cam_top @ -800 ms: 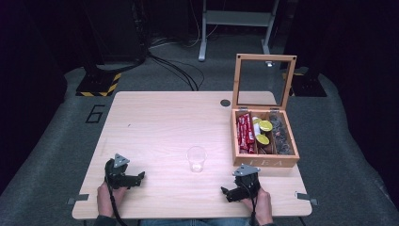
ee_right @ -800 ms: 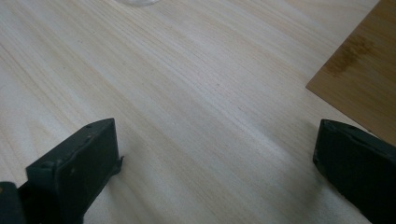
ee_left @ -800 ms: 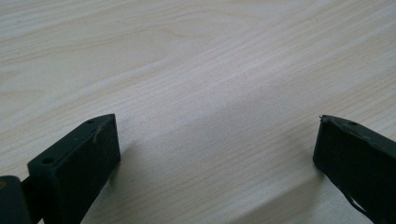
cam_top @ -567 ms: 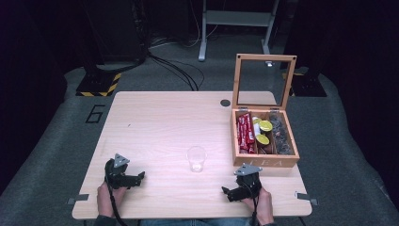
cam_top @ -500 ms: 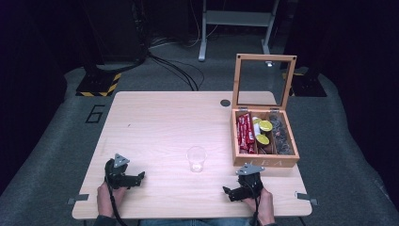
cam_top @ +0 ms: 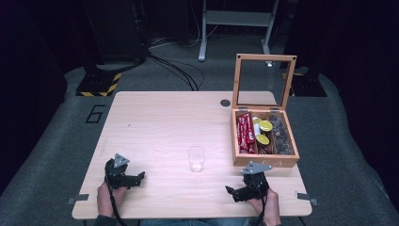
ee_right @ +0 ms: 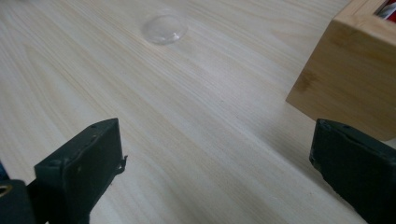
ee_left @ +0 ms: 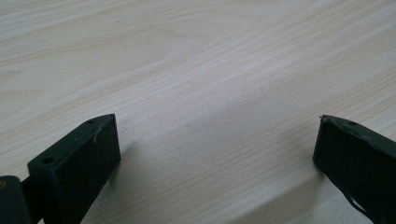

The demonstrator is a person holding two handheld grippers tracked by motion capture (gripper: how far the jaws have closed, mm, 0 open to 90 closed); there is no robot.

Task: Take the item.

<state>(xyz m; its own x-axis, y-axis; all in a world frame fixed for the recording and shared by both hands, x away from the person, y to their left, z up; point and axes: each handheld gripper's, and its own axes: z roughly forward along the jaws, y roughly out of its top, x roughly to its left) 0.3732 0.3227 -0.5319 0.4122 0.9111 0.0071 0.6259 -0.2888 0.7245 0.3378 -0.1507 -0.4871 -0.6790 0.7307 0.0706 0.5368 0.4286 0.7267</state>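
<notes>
The cup (cam_top: 196, 158) stands mid-table (cam_top: 155, 122), apparently just left of the box (cam_top: 265, 160).

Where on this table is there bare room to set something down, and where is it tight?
The whole far left of the table, beyond the left gripper and left of the clear plastic cup, is bare. So is the strip between both grippers. It is tight at the right, where the right gripper sits close to the open wooden box.

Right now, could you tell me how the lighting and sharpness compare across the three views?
High view: the table is evenly lit, the surroundings dark, with a glare spot on the box lid. Left gripper view: soft shadows fall beside the left claw. Right gripper view: the clear cup looks blurred, the wooden box sharper.
</notes>
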